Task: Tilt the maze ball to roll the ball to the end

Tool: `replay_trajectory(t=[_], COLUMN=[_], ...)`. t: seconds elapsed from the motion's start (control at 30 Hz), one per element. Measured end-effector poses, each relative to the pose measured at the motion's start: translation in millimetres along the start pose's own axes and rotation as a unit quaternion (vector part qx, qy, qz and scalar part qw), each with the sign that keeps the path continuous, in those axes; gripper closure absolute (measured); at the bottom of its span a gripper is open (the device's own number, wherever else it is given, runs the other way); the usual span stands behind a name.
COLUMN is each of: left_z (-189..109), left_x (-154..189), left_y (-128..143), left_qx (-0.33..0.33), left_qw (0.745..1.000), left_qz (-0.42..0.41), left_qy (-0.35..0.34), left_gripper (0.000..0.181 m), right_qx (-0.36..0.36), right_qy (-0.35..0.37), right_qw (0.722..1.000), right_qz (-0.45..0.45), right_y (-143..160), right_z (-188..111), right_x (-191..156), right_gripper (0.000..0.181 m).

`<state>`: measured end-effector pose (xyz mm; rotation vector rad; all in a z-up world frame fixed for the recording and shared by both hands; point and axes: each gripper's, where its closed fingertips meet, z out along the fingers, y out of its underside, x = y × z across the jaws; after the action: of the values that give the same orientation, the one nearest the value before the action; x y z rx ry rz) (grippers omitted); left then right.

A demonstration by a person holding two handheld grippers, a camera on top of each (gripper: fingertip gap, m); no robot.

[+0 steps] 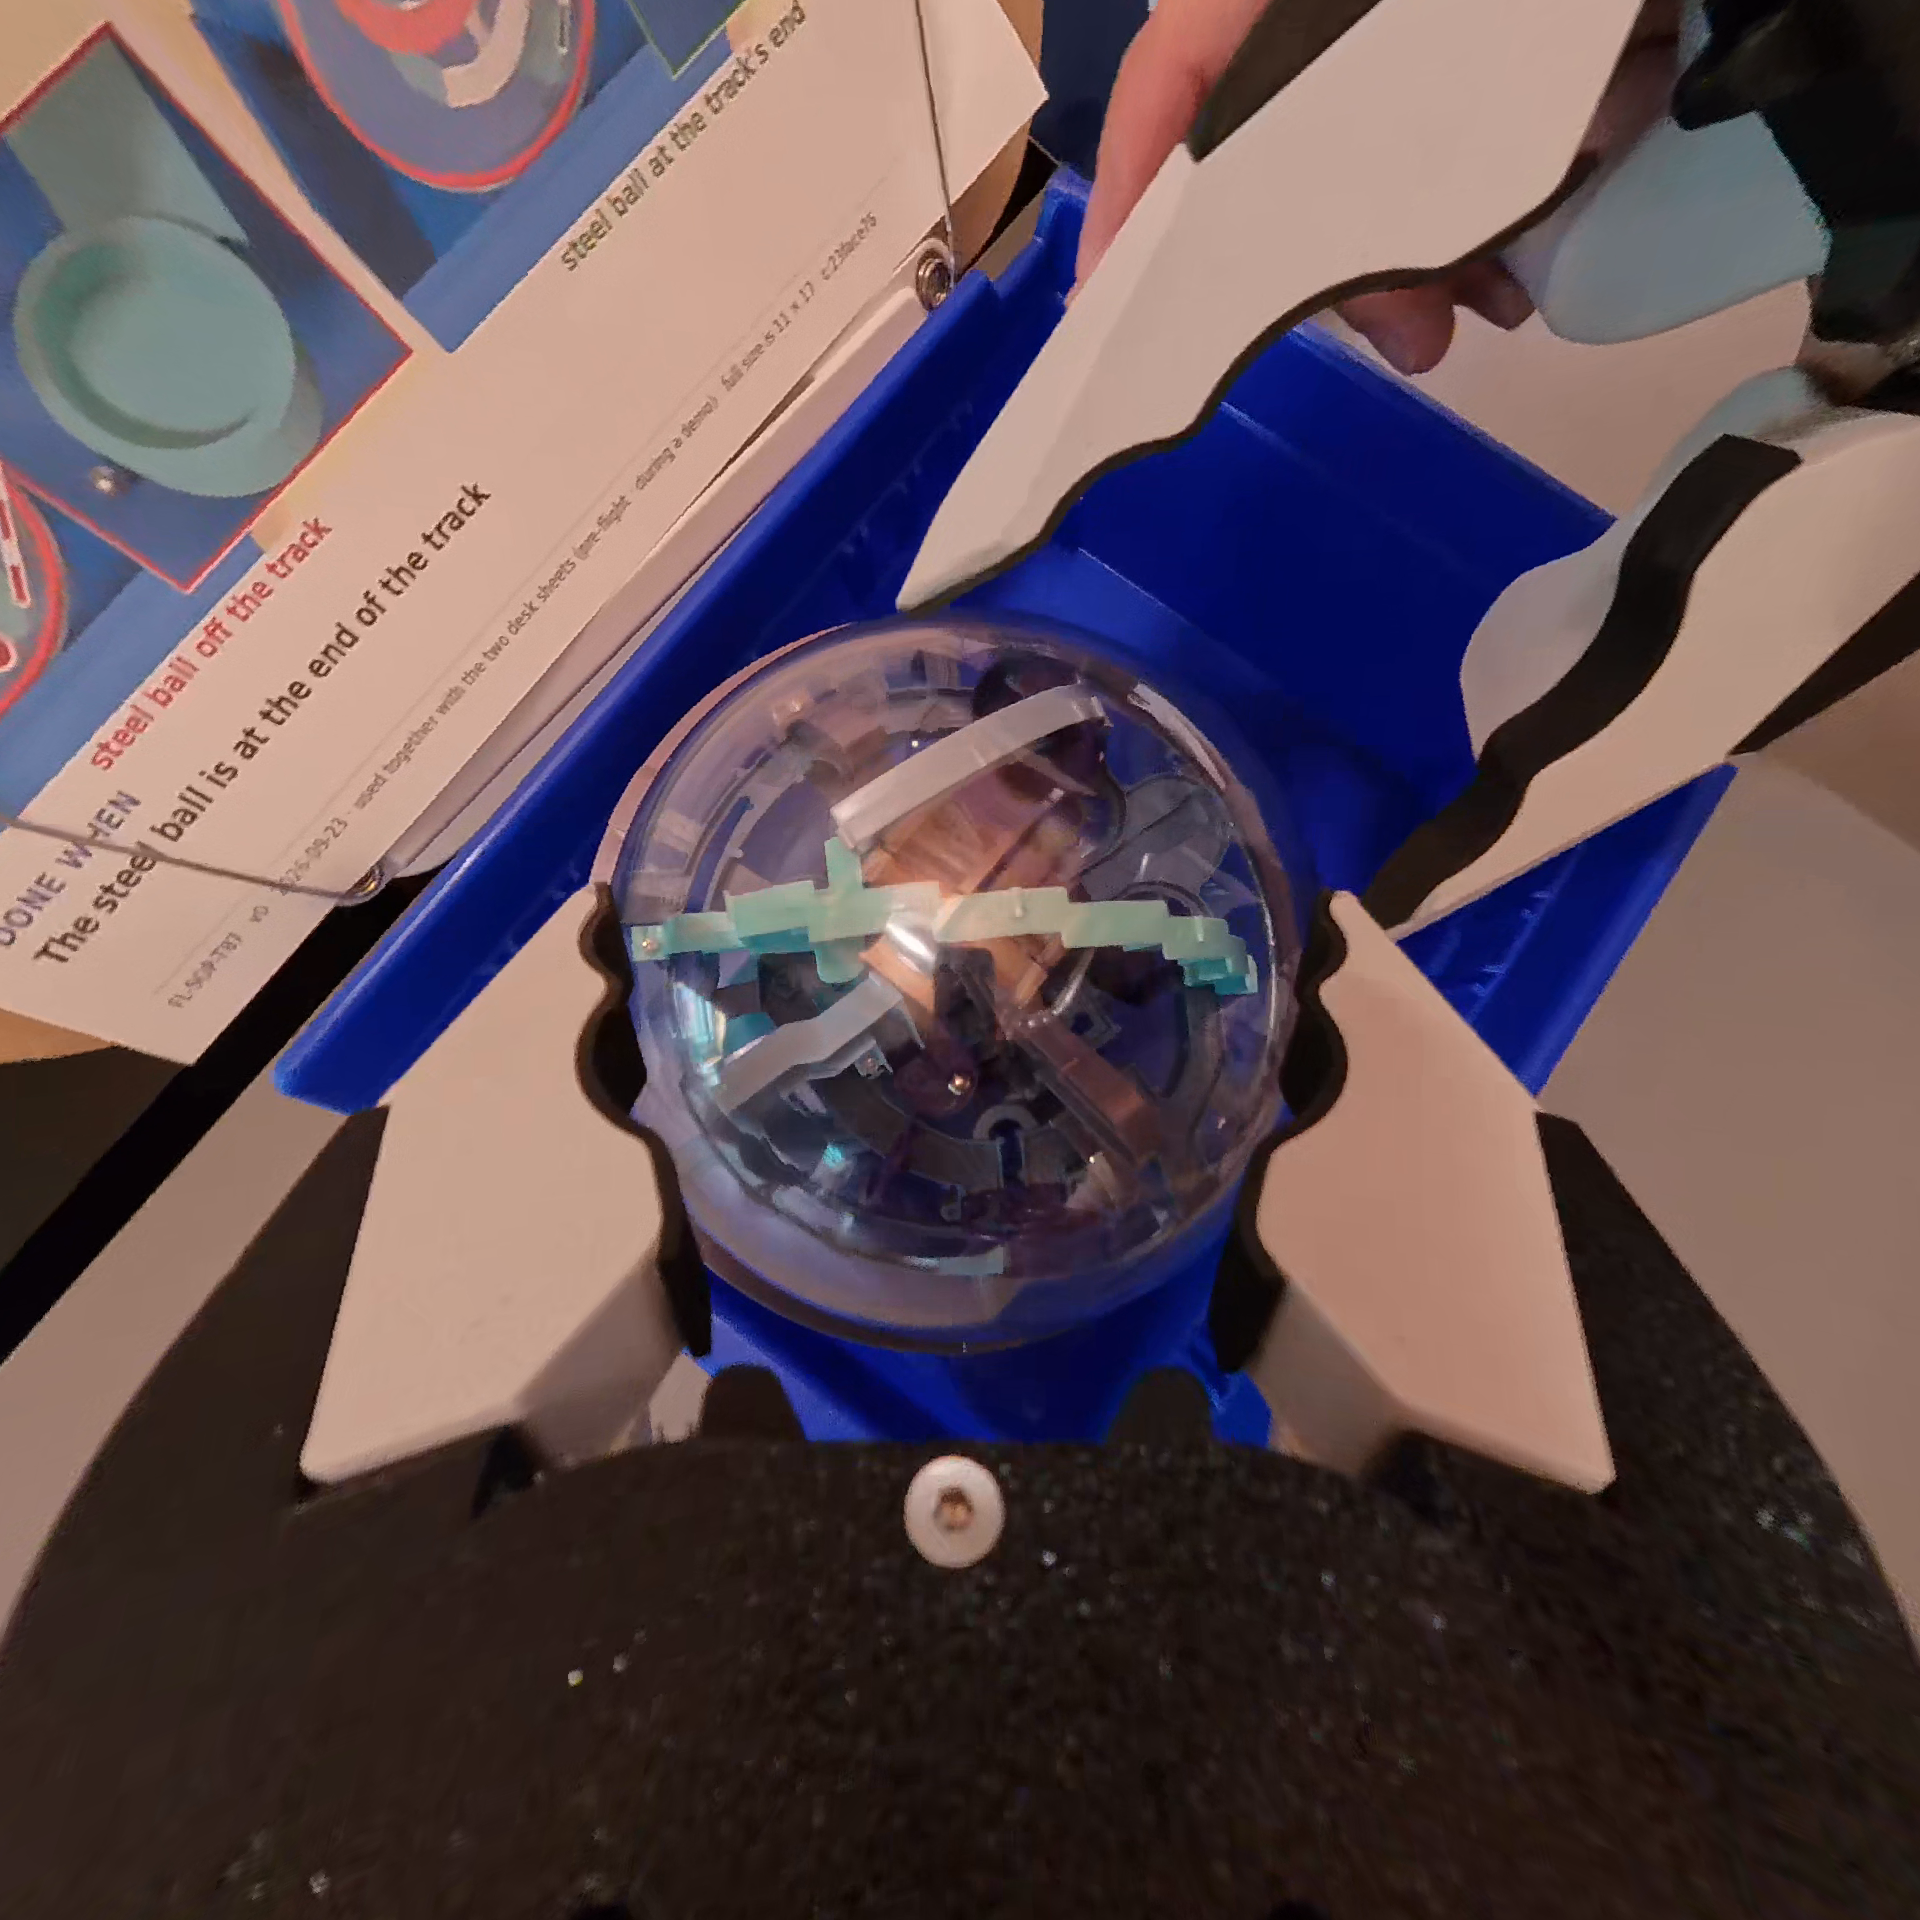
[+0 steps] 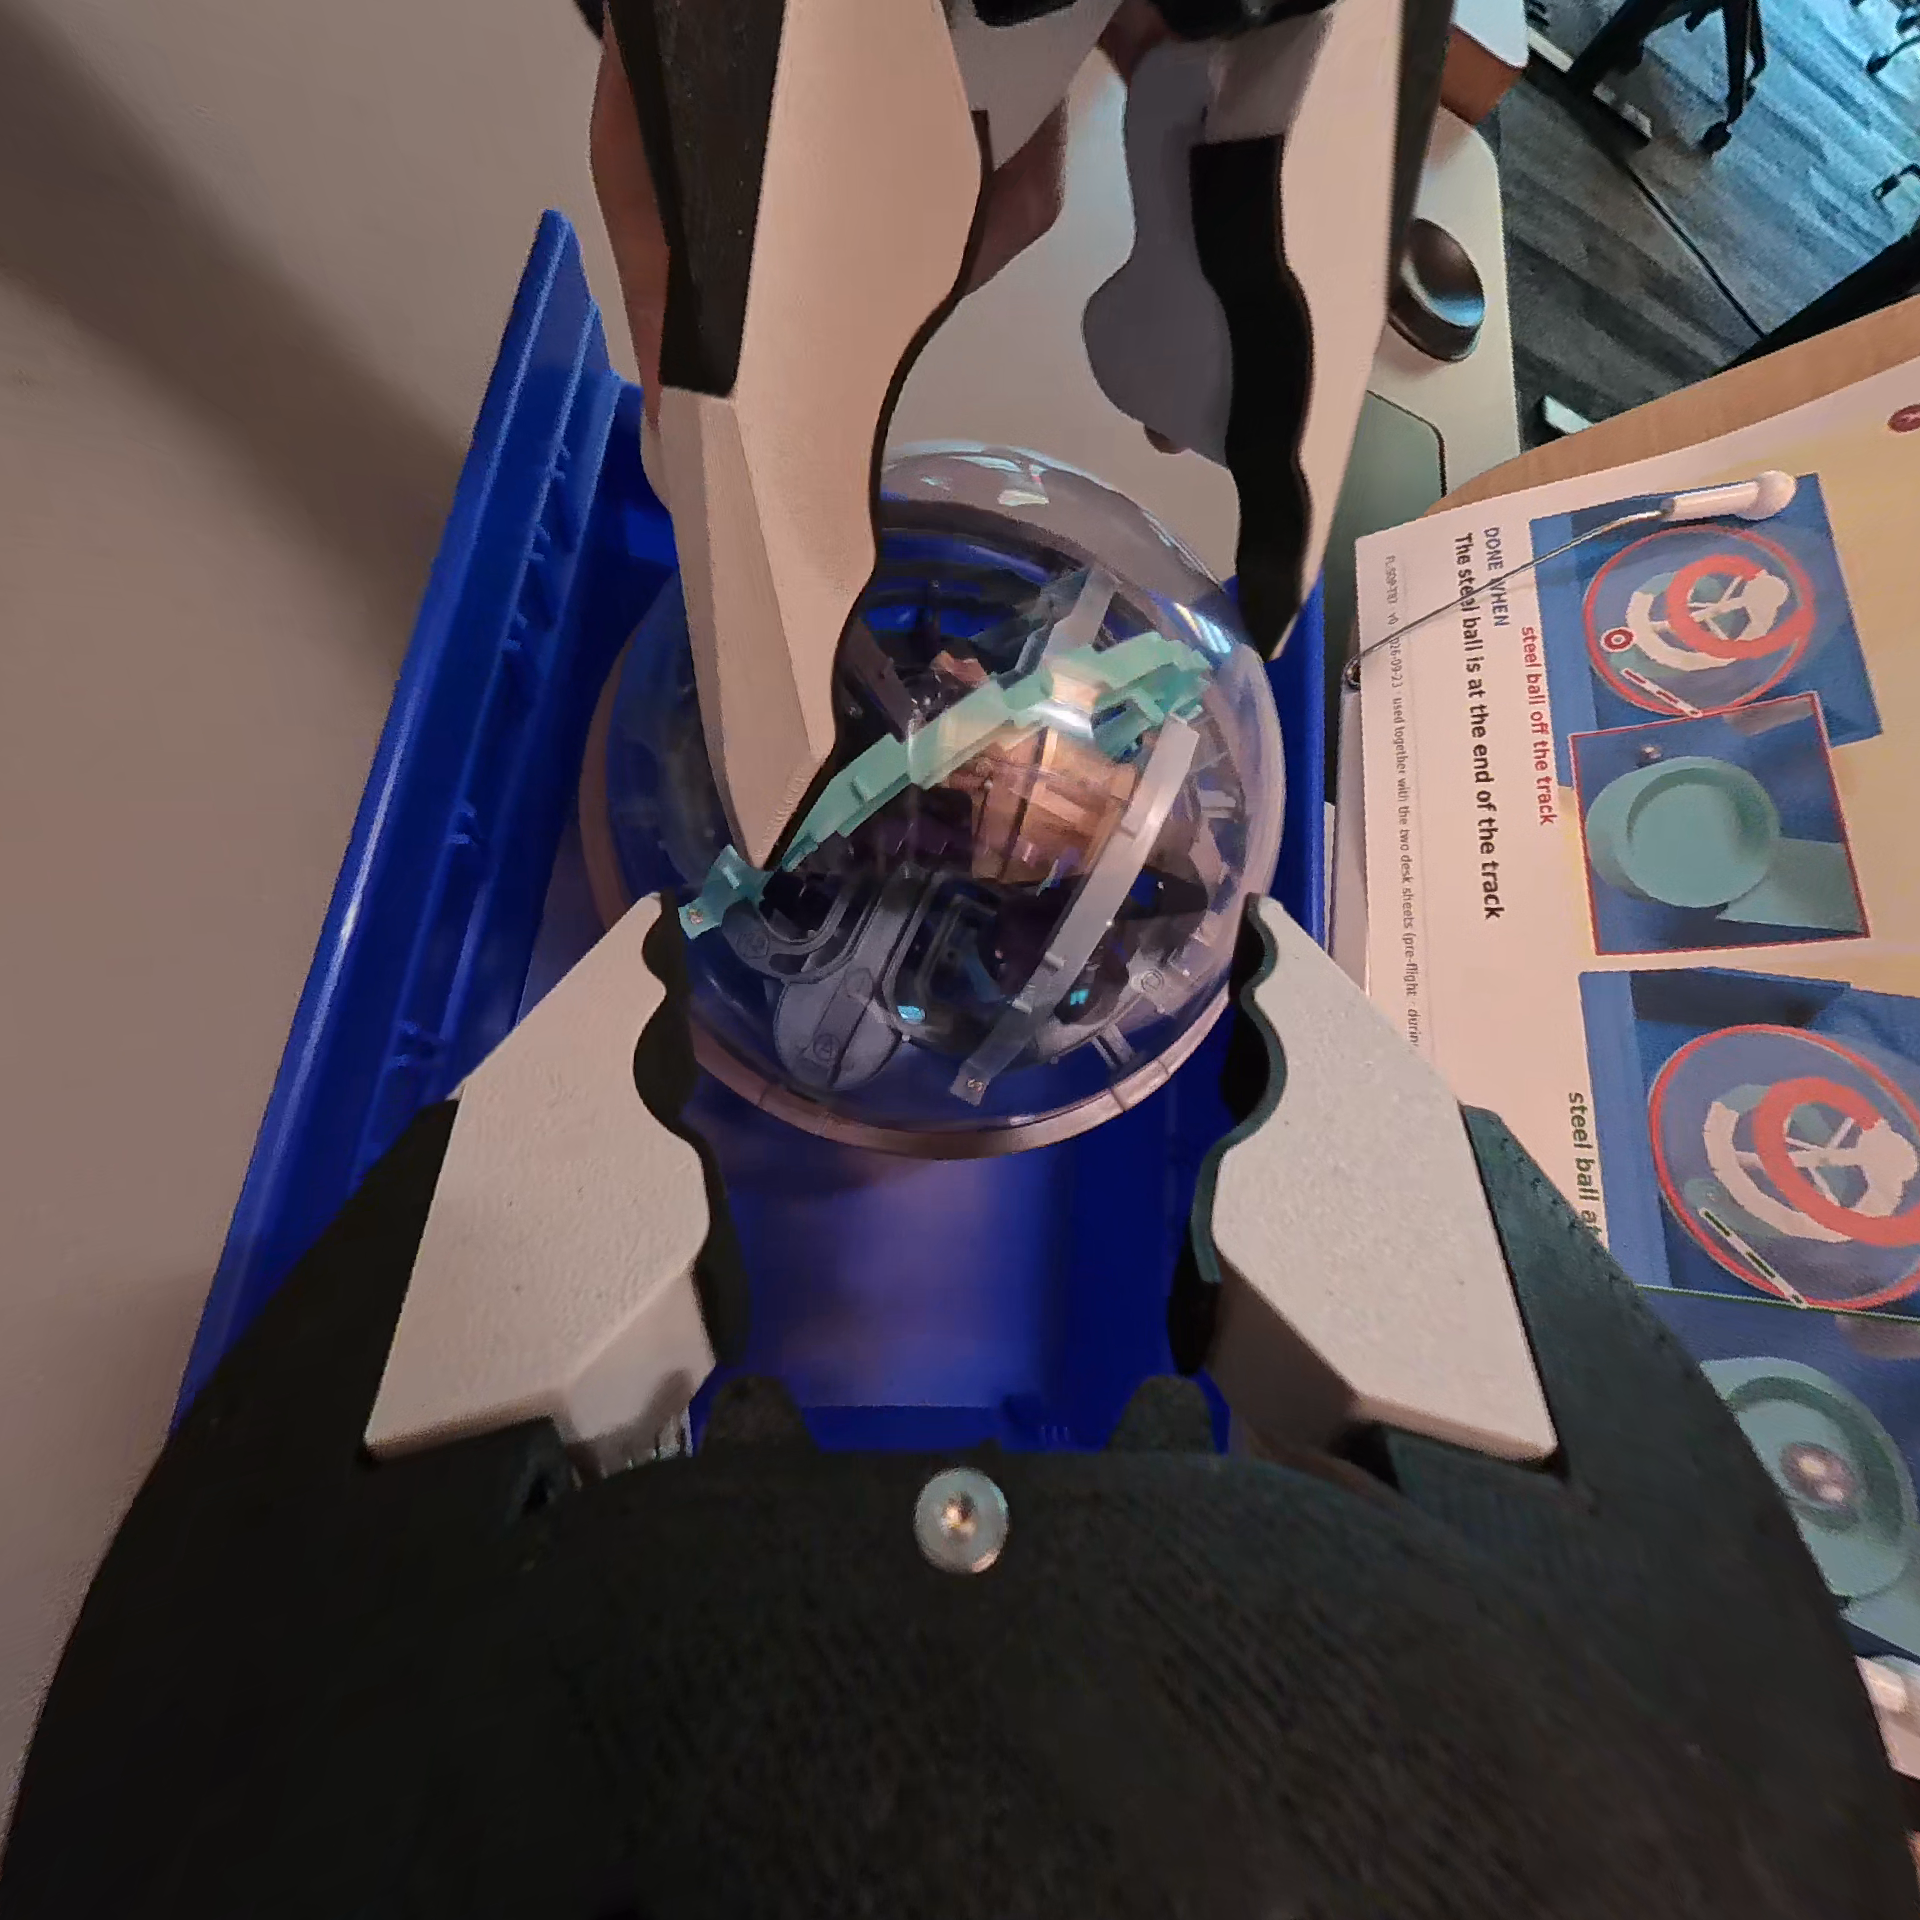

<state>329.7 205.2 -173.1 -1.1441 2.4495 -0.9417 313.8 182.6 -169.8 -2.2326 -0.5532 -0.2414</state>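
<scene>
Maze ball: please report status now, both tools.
Left tool open, fingers flanking maze ball. Right tool open, same. Maze ball sits in blue bin. Both tools crowd it.

steel ball unseen inside maze ball (image 1: 951,982)

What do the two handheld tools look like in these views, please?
Both match: the left tool and right tool each have two flat white fingers edged with wavy black pads, on a speckled black body with a silver screw at its centre.
</scene>
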Motion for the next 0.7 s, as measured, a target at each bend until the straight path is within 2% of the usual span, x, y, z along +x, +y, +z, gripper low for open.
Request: replay_trajectory(t=[0.17, 0.37, 0.7], left_z=[2, 1, -16], left_x=[1, -12, -25], left_y=[-2, -2, 17], left_qx=[0.0, 0.046, 0.084], left_qw=[1.0, 0.998, 0.988], left_qz=[0.004, -0.052, -0.128], left_qy=[-0.006, 0.014, 0.024], left_gripper=[0.058, 0.058, 0.057], right_qx=[-0.005, -0.002, 0.0], right_qy=[0.0, 0.019, 0.061], right_qw=[1.0, 1.0, 0.998], right_qz=[-0.007, -0.015, -0.017], right_y=[3, 0, -15], right_z=[2, 6, 12], right_x=[-3, 1, 4], right_gripper=[0.075, 0.078, 0.077])
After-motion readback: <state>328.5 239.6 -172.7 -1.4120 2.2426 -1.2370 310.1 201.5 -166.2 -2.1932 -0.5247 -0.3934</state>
